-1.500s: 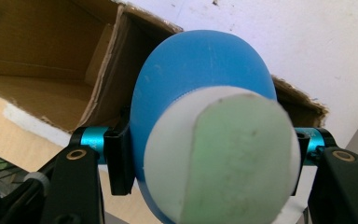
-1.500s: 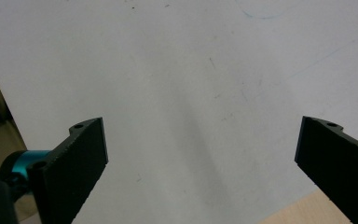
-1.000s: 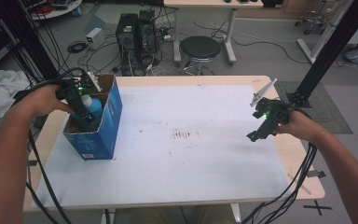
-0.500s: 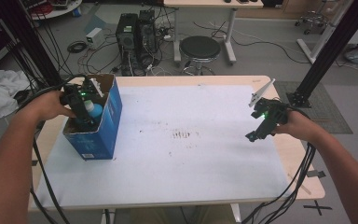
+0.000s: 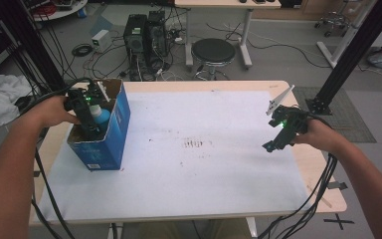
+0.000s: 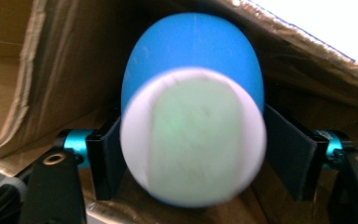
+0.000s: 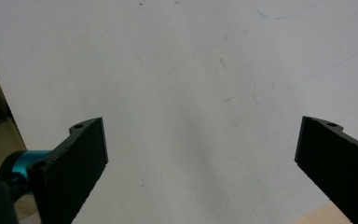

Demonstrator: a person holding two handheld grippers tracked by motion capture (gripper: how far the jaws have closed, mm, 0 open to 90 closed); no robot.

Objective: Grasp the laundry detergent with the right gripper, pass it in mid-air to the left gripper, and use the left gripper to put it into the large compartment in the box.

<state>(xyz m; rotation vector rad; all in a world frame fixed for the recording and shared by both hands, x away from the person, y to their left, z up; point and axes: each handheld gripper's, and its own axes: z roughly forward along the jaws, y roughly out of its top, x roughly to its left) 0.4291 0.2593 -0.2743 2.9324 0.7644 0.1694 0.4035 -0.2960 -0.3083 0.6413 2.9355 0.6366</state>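
A blue bottle point(image 5: 100, 114) with a white cap point(image 6: 193, 140) sits inside an open cardboard box point(image 5: 113, 130) with blue outer sides, at the table's left. My left gripper point(image 5: 86, 121) reaches down into the box. In the left gripper view its jaws press against both flanks of the bottle point(image 6: 193, 56), cap end toward the camera, so the left gripper point(image 6: 193, 161) is shut on it. My right gripper point(image 5: 274, 141) hovers over the right part of the white sheet point(image 5: 204, 164). In the right gripper view it point(image 7: 200, 154) stands wide open with nothing between its jaws.
The box's brown inner wall point(image 6: 60, 70) closes in around the bottle. The white sheet point(image 7: 191, 70) covers most of the wooden table point(image 5: 328, 199). A stool point(image 5: 213, 51), computer towers point(image 5: 143, 35) and cables stand on the floor beyond the far edge.
The left gripper with the bottle has shifted slightly lower inside the box. The right gripper has stayed almost where it was, still open.
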